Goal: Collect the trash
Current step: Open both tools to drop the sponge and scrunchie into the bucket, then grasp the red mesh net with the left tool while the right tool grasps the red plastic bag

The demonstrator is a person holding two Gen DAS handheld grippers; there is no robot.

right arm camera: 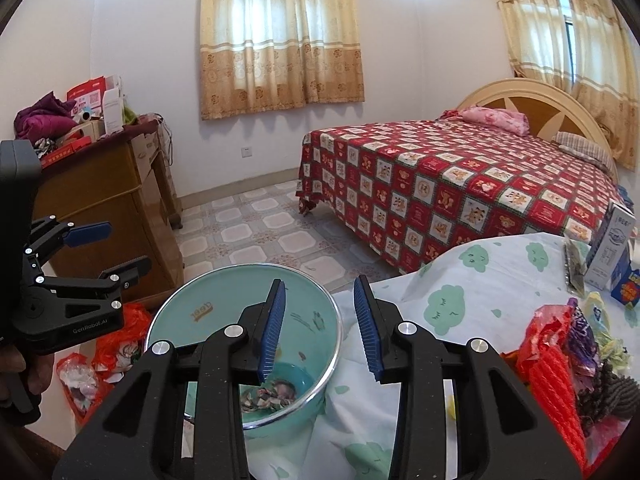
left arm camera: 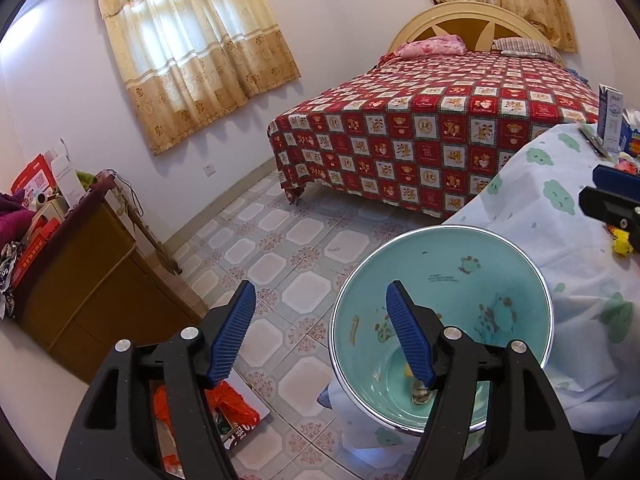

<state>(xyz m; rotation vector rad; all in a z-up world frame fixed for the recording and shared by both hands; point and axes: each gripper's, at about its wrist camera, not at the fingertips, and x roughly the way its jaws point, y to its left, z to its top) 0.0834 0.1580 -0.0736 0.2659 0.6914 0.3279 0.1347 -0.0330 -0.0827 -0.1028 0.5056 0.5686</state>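
A teal bin (left arm camera: 472,276) with cartoon prints stands beside the table; it also shows in the right wrist view (right arm camera: 224,308). Scraps of trash (right arm camera: 272,394) lie at its bottom. My left gripper (left arm camera: 320,336) is open and empty, above the bin's left rim; it also shows in the right wrist view (right arm camera: 108,248). My right gripper (right arm camera: 320,328) is open and empty, over the bin's right rim and the table edge; it also shows in the left wrist view (left arm camera: 612,196). Wrappers and an orange mesh bag (right arm camera: 560,360) lie on the table at right.
The table has a white cloth with green clouds (right arm camera: 460,280). A milk carton (right arm camera: 610,248) and a blue box (right arm camera: 628,288) stand at its far side. Orange bags (left arm camera: 228,400) lie on the tiled floor. A wooden cabinet (left arm camera: 92,280) stands left, a bed (left arm camera: 440,128) behind.
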